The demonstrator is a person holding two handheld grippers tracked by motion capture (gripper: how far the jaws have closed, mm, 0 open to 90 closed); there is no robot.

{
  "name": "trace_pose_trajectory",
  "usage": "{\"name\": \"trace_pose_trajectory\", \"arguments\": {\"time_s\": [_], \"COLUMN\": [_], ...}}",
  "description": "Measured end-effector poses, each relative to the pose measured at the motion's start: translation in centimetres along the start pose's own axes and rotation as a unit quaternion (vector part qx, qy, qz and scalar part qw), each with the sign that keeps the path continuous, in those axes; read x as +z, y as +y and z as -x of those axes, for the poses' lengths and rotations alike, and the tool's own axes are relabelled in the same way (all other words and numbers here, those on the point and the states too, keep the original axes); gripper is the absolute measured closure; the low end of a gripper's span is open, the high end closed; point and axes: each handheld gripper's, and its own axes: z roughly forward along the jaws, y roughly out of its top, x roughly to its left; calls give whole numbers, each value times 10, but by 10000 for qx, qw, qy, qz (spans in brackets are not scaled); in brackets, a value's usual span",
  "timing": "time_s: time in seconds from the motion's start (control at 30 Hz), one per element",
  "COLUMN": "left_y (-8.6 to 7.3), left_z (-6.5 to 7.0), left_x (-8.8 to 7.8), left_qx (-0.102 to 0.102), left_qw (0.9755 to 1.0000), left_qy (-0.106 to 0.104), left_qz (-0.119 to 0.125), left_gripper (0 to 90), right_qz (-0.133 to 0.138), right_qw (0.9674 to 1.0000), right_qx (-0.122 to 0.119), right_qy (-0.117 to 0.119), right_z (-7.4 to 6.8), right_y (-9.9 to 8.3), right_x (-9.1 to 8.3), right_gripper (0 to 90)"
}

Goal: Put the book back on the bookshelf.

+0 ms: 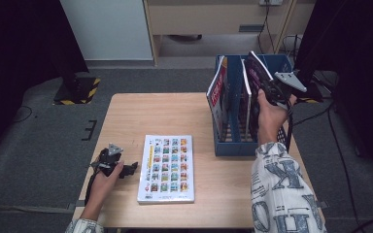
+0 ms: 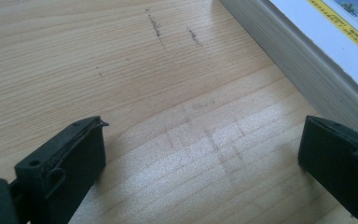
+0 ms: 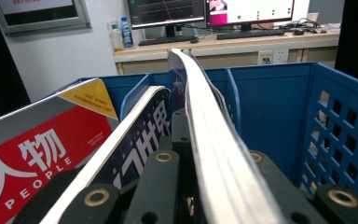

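Observation:
My right gripper (image 1: pixel 268 93) is shut on the edge of a thin dark-covered magazine (image 1: pixel 255 72), which it holds upright over the right slots of a blue file rack (image 1: pixel 233 146). In the right gripper view the magazine (image 3: pixel 200 102) curves away between the jaws of the right gripper (image 3: pixel 205 161), above the blue rack (image 3: pixel 279 107). My left gripper (image 1: pixel 128 169) rests on the table (image 1: pixel 126 116), open, just left of a thick white book (image 1: pixel 167 167) that lies flat. In the left gripper view, bare wood shows between the jaws of the left gripper (image 2: pixel 203 140), and the book (image 2: pixel 307 42) is at the upper right.
A red "PEOPLE" magazine (image 3: pixel 37 154) leans in the rack's left slot, and a dark one (image 3: pixel 142 135) stands beside it. In the high view these are the red magazine (image 1: pixel 217 92) and the dark one (image 1: pixel 245 99). A desk with monitors (image 3: pixel 205 14) stands beyond the rack.

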Motion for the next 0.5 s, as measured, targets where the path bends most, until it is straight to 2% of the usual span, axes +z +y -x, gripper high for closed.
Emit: {"name": "trace_pose_trajectory", "arguments": {"time_s": [0.27, 0.33, 0.5], "left_y": [0, 0, 1], "left_z": [0, 0, 0], "left_x": [0, 0, 0], "left_qx": [8, 21, 47], "left_qw": [10000, 10000, 10000], "left_qy": [-8, -22, -32], "left_qz": [0, 1, -2], "left_gripper": [0, 0, 0], "right_qz": [-13, -7, -39], "right_qw": [10000, 9999, 9999], "right_qx": [44, 130, 43], "right_qy": [24, 64, 100], "right_z": [2, 4, 4], "right_y": [-5, -8, -14], "right_x": [0, 0, -1], "right_gripper": [834, 834, 834]}}
